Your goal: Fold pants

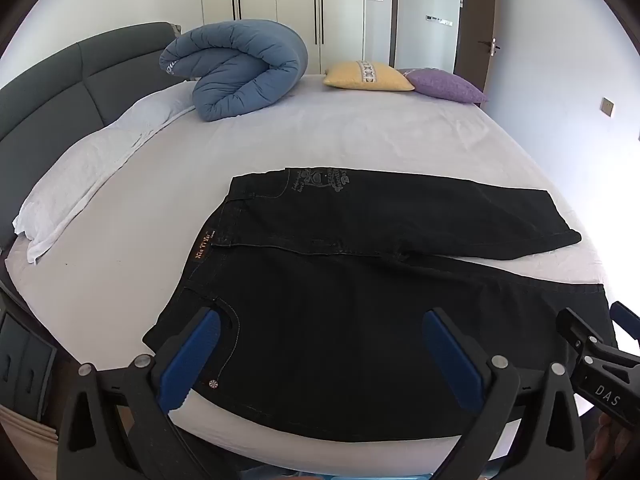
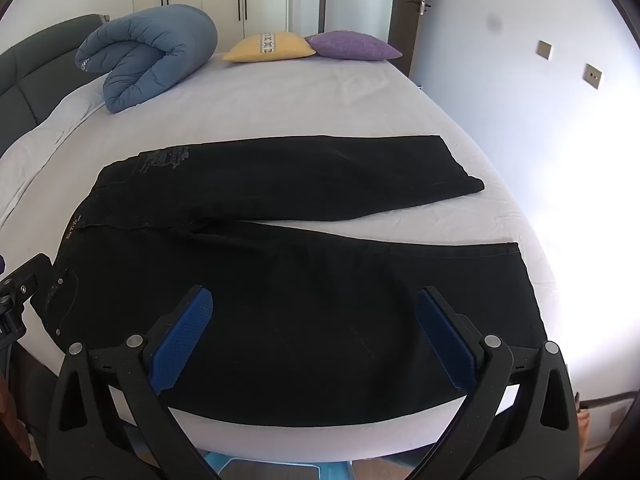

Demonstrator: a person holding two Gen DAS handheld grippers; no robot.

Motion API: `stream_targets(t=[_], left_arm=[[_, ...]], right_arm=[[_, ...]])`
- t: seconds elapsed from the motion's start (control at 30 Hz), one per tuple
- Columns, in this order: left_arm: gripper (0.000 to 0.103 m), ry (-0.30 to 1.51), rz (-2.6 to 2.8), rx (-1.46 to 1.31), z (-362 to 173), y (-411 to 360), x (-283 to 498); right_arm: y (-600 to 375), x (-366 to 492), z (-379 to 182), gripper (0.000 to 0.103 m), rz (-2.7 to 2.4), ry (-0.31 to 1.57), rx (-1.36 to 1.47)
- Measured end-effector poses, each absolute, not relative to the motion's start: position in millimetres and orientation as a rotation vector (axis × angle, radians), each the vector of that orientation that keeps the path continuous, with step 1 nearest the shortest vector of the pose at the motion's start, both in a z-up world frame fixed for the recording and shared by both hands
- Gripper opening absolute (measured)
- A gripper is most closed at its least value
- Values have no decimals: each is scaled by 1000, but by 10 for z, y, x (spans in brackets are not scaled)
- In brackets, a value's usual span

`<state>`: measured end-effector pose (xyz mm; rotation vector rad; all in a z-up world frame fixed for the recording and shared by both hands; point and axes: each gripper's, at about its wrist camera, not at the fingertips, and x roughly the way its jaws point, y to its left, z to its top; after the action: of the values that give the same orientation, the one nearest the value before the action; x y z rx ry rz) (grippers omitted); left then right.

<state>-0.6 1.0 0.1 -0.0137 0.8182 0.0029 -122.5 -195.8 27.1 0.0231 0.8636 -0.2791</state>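
Black pants (image 1: 340,280) lie flat on the white bed sheet (image 1: 320,136), waistband to the left, both legs spread apart toward the right. They also show in the right wrist view (image 2: 280,272). My left gripper (image 1: 324,320) is open and empty above the near hip and pocket. My right gripper (image 2: 314,300) is open and empty above the near leg. The right gripper's body shows at the right edge of the left wrist view, and the left gripper's body at the left edge of the right wrist view.
A rolled blue duvet (image 1: 240,68) lies at the back left. A yellow cushion (image 1: 368,76) and a purple cushion (image 1: 444,84) sit at the far edge. White pillows (image 1: 100,168) line the dark headboard (image 1: 60,88). Wardrobes and a door stand behind.
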Motion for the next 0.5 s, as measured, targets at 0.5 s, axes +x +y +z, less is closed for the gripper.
stream_targets(t=[0.5], left_arm=[[103, 819, 15, 8, 32, 10, -34]], right_arm=[[-1959, -1186, 229, 103, -271, 873, 30]])
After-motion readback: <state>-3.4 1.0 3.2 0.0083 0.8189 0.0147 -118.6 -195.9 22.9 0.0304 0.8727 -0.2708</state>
